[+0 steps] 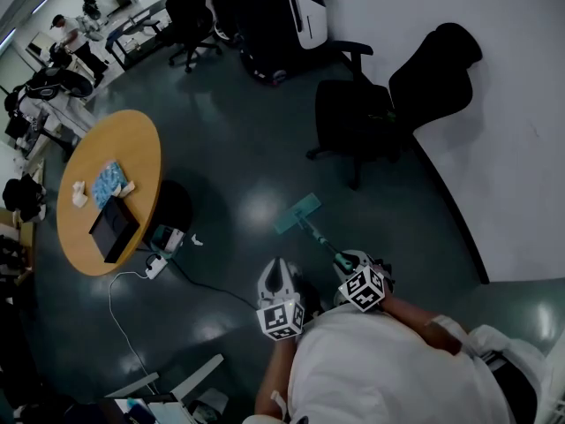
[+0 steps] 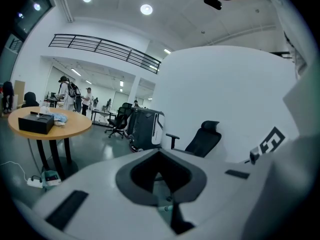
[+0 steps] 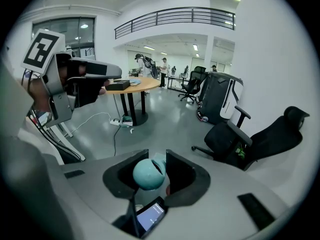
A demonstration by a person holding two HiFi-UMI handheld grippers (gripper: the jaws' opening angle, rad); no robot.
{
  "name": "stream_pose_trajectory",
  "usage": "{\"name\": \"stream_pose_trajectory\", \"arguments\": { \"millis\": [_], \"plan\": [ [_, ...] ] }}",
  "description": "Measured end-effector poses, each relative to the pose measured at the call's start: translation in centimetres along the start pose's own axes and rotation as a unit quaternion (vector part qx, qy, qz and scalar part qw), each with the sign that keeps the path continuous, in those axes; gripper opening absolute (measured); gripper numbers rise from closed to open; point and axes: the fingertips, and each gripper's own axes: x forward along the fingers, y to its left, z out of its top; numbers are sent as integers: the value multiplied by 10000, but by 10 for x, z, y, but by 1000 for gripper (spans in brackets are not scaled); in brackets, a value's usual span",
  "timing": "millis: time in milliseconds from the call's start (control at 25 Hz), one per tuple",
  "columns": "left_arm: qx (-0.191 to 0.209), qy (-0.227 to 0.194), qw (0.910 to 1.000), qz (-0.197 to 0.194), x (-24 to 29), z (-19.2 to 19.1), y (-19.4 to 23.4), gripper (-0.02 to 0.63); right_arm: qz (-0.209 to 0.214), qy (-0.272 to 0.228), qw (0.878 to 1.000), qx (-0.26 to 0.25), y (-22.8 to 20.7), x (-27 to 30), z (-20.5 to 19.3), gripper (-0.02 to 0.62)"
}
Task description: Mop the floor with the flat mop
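My right gripper (image 3: 152,157) clamps the flat mop handle (image 3: 148,175); left gripper (image 2: 161,156) closed, empty. One-handed grip could let the handle twist loose.

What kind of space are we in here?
Likely an open-plan office or lab: black office chairs, a round wooden table, people at desks at the far end, and a railed mezzanine overhead.
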Motion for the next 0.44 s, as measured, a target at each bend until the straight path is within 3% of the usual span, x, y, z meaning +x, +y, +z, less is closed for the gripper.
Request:
{"name": "stream_pose_trajectory", "arguments": {
  "millis": [440],
  "plan": [
    [2,-6,10000,33,-3,-4,4,5,2,-45,10000,8,2,2,0,114]
  ]
}}
